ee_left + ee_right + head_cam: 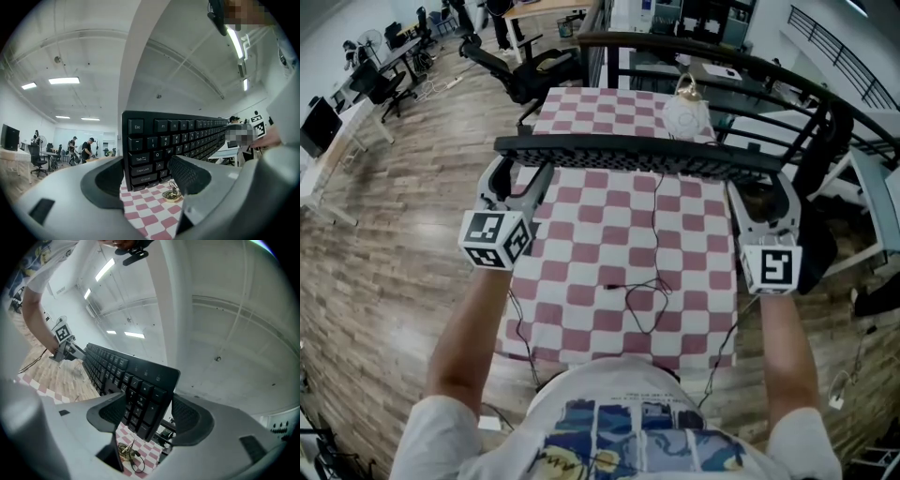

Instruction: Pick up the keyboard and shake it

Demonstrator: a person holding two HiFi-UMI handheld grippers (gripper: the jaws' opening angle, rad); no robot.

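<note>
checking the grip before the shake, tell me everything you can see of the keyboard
The keyboard is a black plastic full-size board, with Esc and the function row at one end and the number pad at the other. It hangs above the checked tablecloth, tipped up on its long edge, keys toward the person. The left gripper clamps the Esc end, the right gripper the number-pad end. A thin black cable trails from it to the cloth.

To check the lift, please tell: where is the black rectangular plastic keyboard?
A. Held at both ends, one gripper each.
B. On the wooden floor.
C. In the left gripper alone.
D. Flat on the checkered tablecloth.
A: the black rectangular plastic keyboard is clear of the red-and-white checkered tablecloth, its ends clamped in the left gripper and the right gripper.
</note>
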